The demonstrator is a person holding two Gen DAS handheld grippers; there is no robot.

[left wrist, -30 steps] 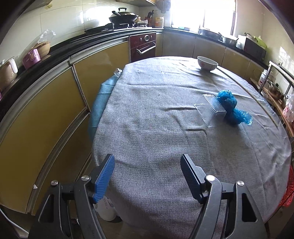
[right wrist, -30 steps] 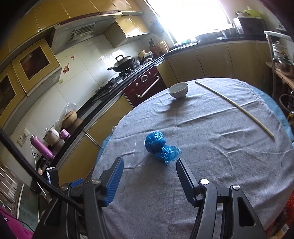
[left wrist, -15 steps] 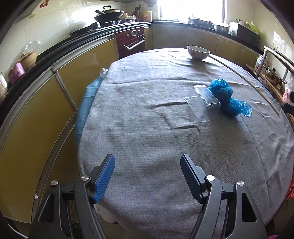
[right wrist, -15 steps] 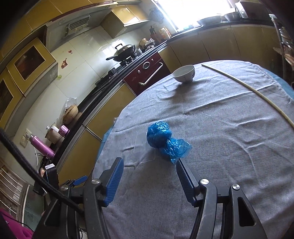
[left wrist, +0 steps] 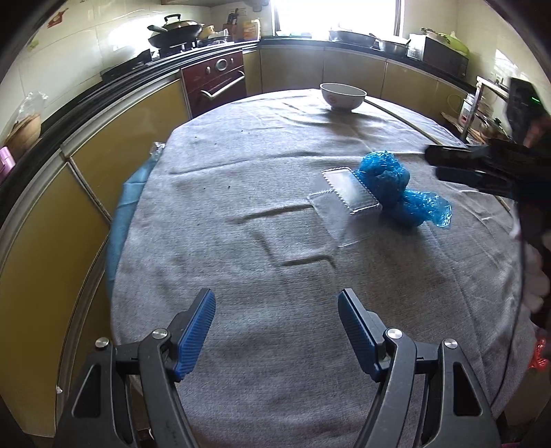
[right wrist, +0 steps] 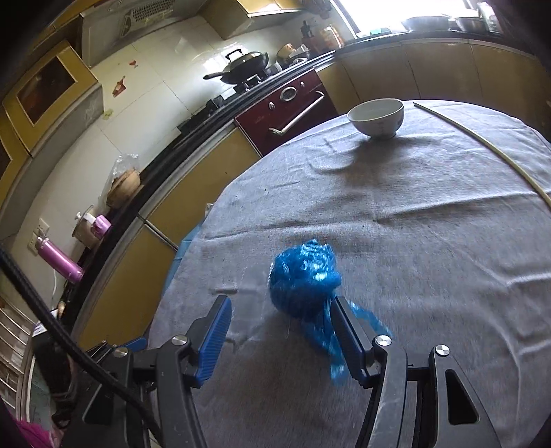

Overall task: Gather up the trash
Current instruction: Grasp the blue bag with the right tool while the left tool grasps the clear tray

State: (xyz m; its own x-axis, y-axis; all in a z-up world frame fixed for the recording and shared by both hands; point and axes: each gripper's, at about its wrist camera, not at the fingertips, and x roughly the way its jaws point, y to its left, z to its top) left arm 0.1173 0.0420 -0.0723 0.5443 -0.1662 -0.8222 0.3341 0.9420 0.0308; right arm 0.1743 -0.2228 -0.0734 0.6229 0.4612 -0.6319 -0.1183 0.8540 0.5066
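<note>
Blue bag mid table, clear tray touching it. Right gripper open, bag just ahead, maybe brushing one finger. Left gripper open, empty, well short of bag.

No text, label, brand or number is legible anywhere in this kitchen. Packages on the far counter show coloured printing too small to read, red stickers on the wall tiles carry no readable characters, and the oven's front shows only dials.
</note>
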